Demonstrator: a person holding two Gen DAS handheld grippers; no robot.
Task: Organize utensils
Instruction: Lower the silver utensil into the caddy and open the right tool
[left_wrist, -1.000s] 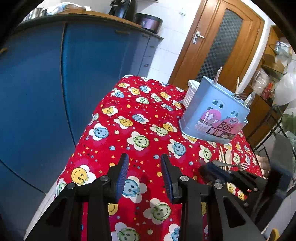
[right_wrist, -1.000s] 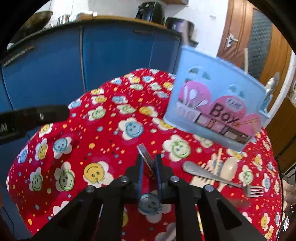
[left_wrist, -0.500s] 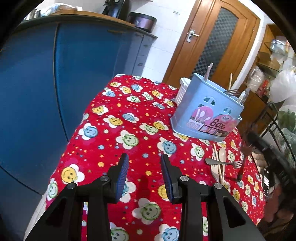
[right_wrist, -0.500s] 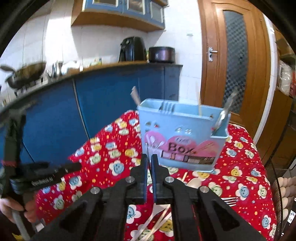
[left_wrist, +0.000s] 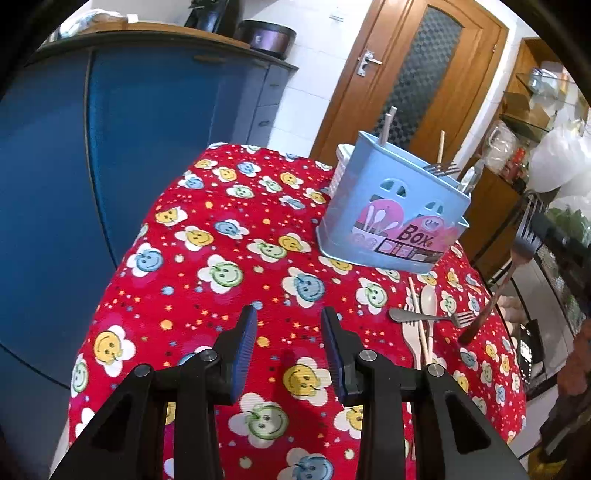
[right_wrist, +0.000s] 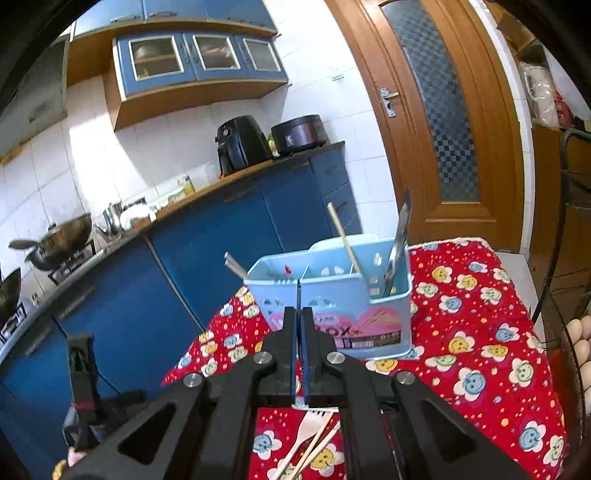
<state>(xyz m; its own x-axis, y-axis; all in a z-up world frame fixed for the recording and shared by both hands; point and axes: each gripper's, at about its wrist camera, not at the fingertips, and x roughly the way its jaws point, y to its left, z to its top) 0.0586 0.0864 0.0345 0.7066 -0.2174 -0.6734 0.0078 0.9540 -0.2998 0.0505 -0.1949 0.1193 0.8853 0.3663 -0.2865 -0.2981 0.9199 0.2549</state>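
Observation:
A light blue utensil box (left_wrist: 393, 218) stands on the red smiley tablecloth (left_wrist: 229, 251); it holds chopsticks, a fork and a metal utensil. It also shows in the right wrist view (right_wrist: 332, 295). My right gripper (right_wrist: 298, 314) is shut on a metal fork (right_wrist: 298, 291), held edge-on and raised in front of the box. That fork (left_wrist: 517, 258) hangs in the air at the right in the left wrist view. My left gripper (left_wrist: 290, 332) is open and empty above the cloth. A metal fork (left_wrist: 432, 316), a cream spoon (left_wrist: 428, 299), a cream fork and chopsticks (left_wrist: 417, 317) lie on the cloth.
Blue kitchen cabinets (left_wrist: 110, 155) stand close along the table's left side. A wooden door (left_wrist: 406, 74) is behind the table. A white basket (left_wrist: 341, 166) sits behind the box. Eggs (right_wrist: 580, 343) lie in a rack at the right.
My right gripper has lifted the fork off the cloth and raised it to the height of the box's rim. My left gripper has stayed open and shifted only slightly.

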